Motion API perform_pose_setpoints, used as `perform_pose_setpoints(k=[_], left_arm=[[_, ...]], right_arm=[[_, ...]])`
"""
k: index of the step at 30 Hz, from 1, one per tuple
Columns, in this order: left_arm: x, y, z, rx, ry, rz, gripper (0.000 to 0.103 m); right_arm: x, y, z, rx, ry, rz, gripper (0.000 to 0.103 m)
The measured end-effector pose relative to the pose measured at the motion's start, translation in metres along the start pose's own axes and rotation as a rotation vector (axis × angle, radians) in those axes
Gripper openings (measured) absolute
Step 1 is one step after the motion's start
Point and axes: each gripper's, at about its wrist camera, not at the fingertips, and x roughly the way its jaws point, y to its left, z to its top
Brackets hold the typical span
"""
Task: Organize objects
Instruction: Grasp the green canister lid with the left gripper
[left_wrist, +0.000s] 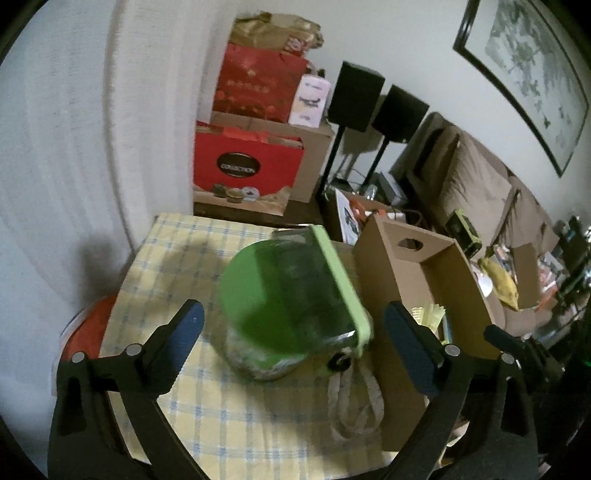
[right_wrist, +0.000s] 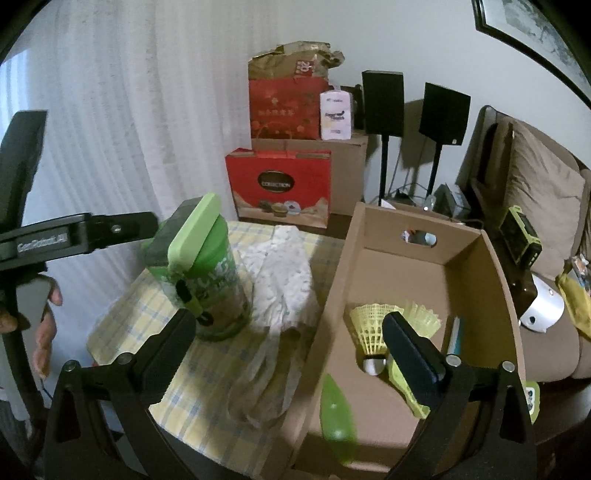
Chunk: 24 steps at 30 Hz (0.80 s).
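A green-lidded jar (left_wrist: 266, 317) stands on the yellow checked tablecloth (left_wrist: 207, 413); it also shows in the right wrist view (right_wrist: 218, 288). A dark box with a light green lid (left_wrist: 332, 284) leans tilted on top of the jar (right_wrist: 192, 236). My left gripper (left_wrist: 291, 347) is open, its fingers either side of the jar, empty. My right gripper (right_wrist: 288, 350) is open and empty, above the near edge of an open cardboard box (right_wrist: 413, 369). The box holds yellow shuttlecocks (right_wrist: 373, 328) and a green leaf-shaped thing (right_wrist: 336, 424).
A white crumpled bag (right_wrist: 280, 295) lies on the cloth between jar and box. Red gift boxes (right_wrist: 280, 188) and black speakers on stands (right_wrist: 382, 103) stand behind. A brown sofa (right_wrist: 535, 221) with clutter is at right. White curtain at left.
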Motion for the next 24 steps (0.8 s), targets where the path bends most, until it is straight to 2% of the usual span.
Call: perform_pose_setpoints(k=[5,7,10,15,17,24], left_arm=[[0.017,-0.014,0.010,0.025,0.027,0.019,0.091],[0.025,-0.017,0.013,0.035,0.043,0.031,0.086],[0.034,-0.020,0.014,0.044,0.061,0.049,0.086],[0.046,-0.021,0.015,0.056,0.077,0.076,0.083],[0.050,-0.021,0.016,0.060,0.088,0.088,0.076],[0.056,-0.025,0.017,0.081,0.079,0.125,0.069]], right_arm=[[0.016,-0.009,0.011,0.016,0.035,0.006,0.078],[0.023,-0.012,0.014,0.022,0.049,0.012,0.077],[0.036,-0.015,0.019,0.027,0.074,0.026,0.074],[0.057,-0.013,0.028,-0.008,0.108,0.022,0.059],[0.065,-0.012,0.029,-0.024,0.121,0.015,0.058],[0.085,-0.010,0.030,-0.045,0.163,0.028,0.055]])
